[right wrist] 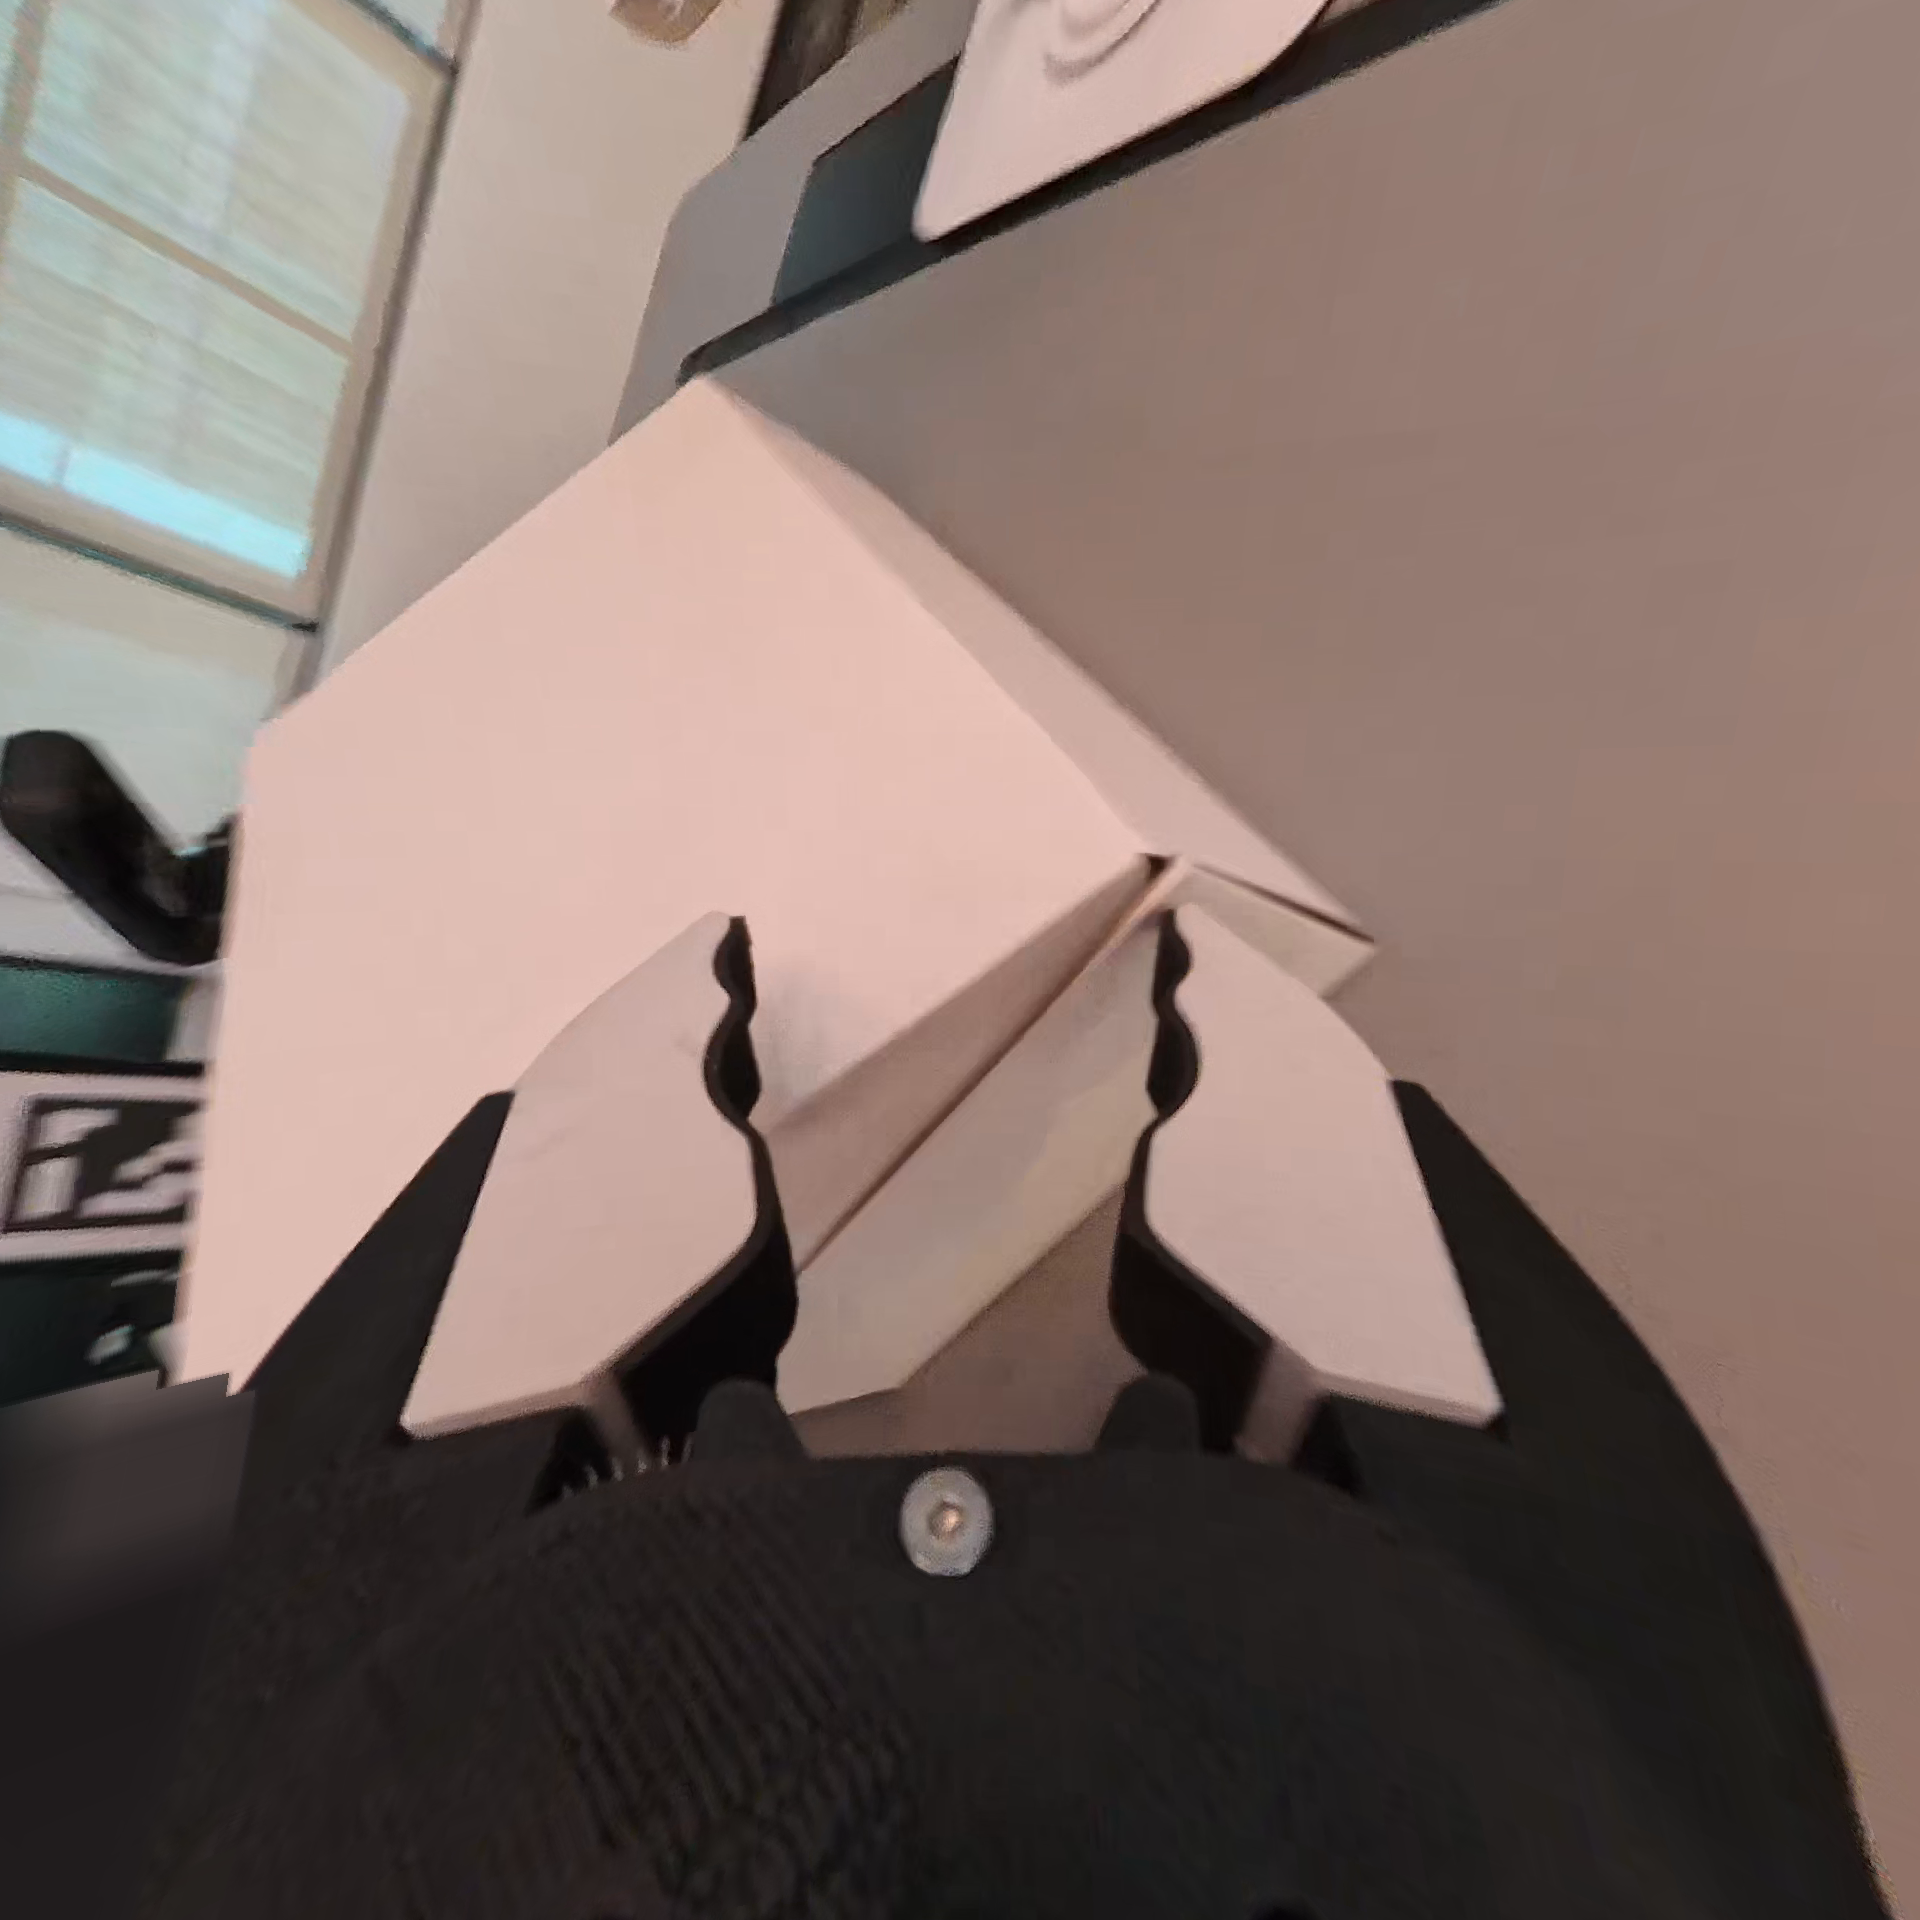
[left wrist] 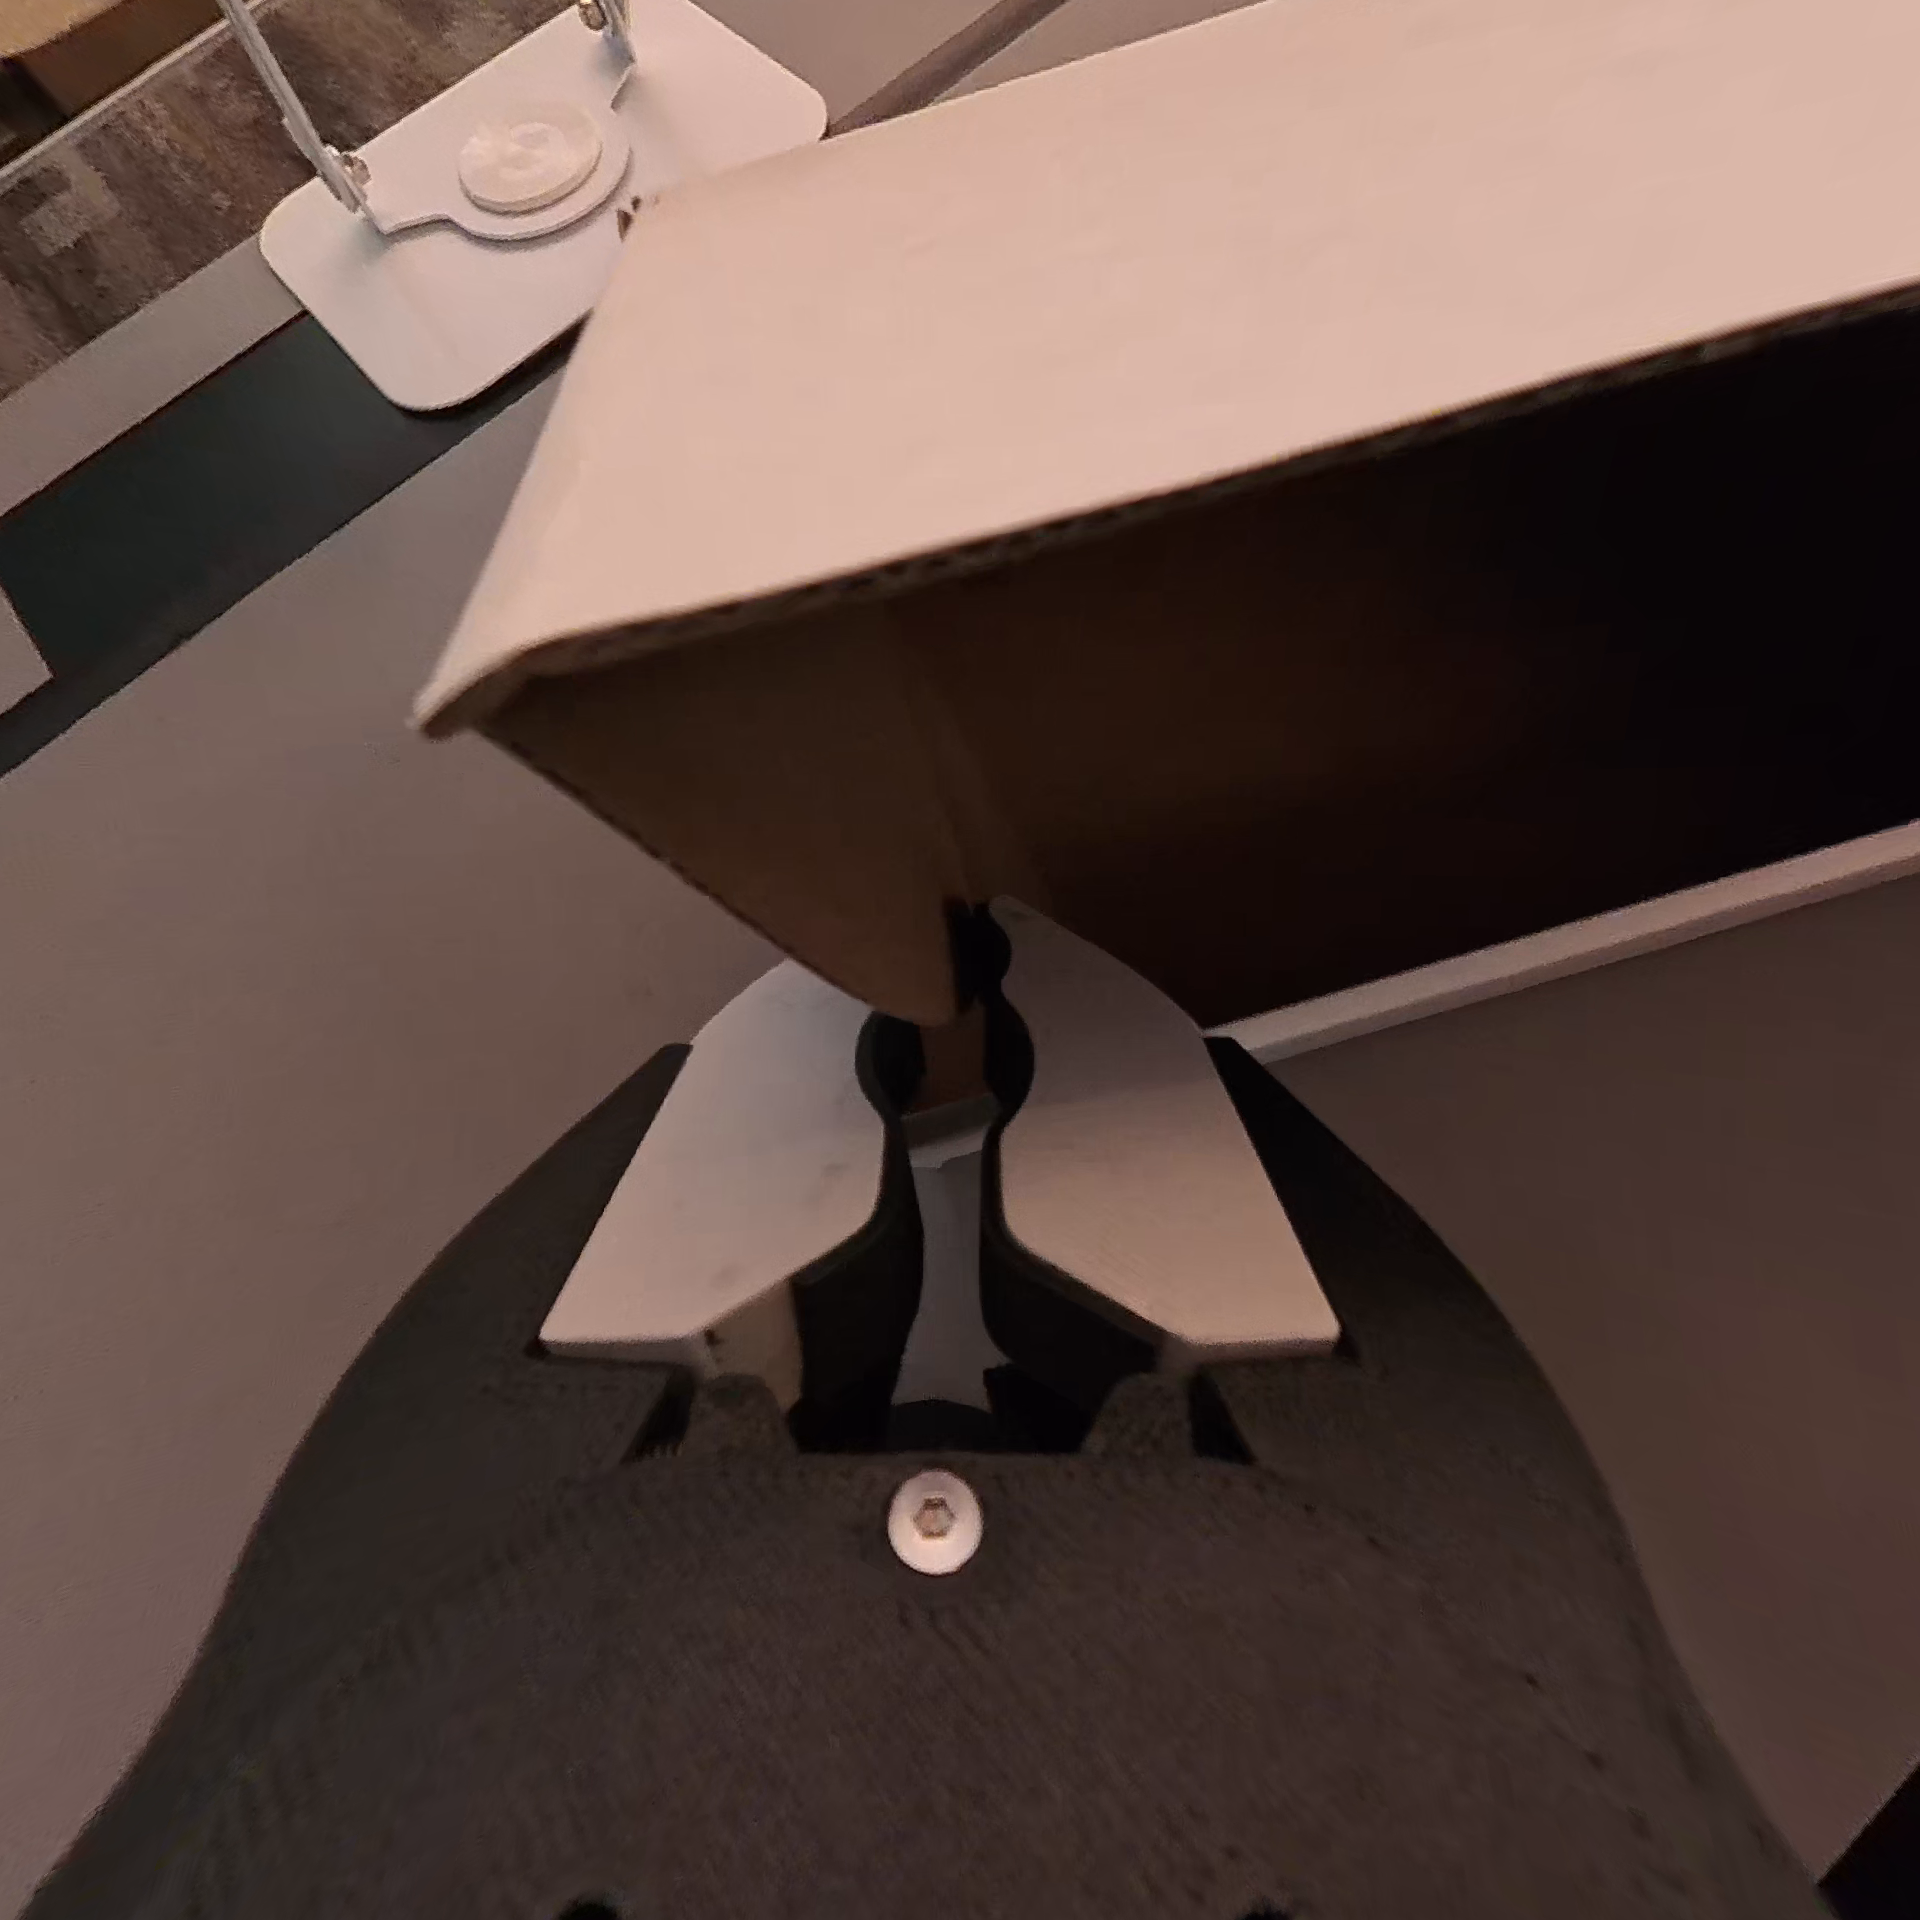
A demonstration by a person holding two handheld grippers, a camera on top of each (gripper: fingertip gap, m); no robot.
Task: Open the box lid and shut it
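Left gripper (left wrist: 961,997) pinches a corner flap of the white box lid (left wrist: 1039,416), which is raised and tilted above the dark box (left wrist: 1558,727) interior, straight ahead of the fingertips. Right gripper (right wrist: 951,997) hangs unclenched, its fingers (right wrist: 644,1122) spread either side of the box's near corner on the grey table (right wrist: 1558,623); a white stand base (left wrist: 436,270) sits beyond.

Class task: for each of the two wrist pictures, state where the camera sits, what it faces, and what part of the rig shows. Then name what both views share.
Left wrist view: rides the left gripper, facing the raised box lid whose corner flap its fingers pinch.
Right wrist view: rides the right gripper, jaws apart, facing the white box from its other side.
Shared: the box, the grey table, the white stand base.
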